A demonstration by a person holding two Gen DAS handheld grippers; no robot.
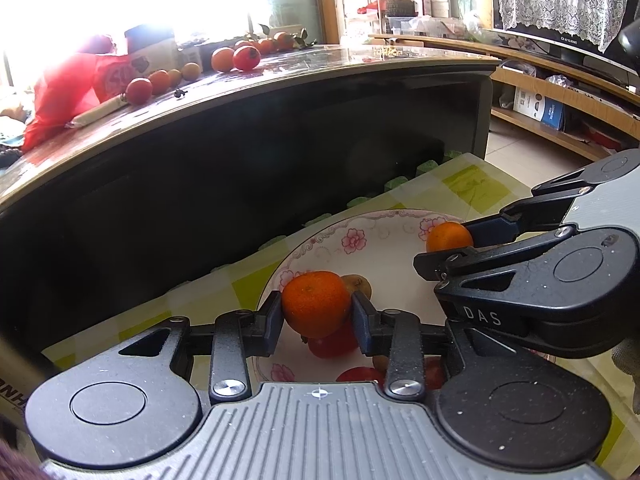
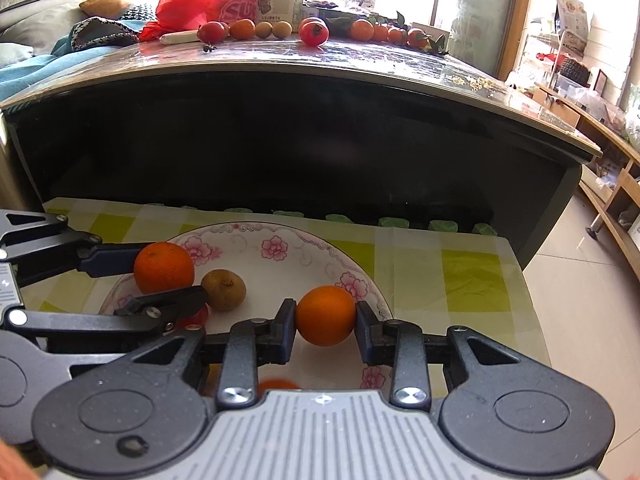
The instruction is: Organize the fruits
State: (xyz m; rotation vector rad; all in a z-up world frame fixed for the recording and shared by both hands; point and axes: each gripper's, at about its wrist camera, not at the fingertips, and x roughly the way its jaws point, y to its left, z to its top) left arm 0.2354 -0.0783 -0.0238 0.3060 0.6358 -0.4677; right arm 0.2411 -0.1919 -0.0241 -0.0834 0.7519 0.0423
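Observation:
A white plate with pink flowers [image 2: 288, 248] lies on a yellow-green checked cloth [image 2: 460, 276]. Over its left part my left gripper [image 1: 316, 316] is shut on a large orange [image 1: 315, 300]. My right gripper [image 2: 325, 328] is shut on a smaller orange [image 2: 325, 315] above the plate's right part. Each gripper shows in the other's view: the left gripper [image 2: 168, 276] at the left, the right gripper [image 1: 444, 244] at the right. In the plate lie a brown round fruit [image 2: 223, 290] and red tomatoes [image 1: 334, 342], partly hidden under the left gripper.
Behind the cloth rises the dark front of a higher table [image 2: 304, 140]. Its glossy top holds several tomatoes and oranges [image 2: 314, 31], a red plastic bag [image 2: 192, 4] and boxes. Tiled floor [image 2: 572, 280] and wooden shelves [image 1: 560, 96] lie to the right.

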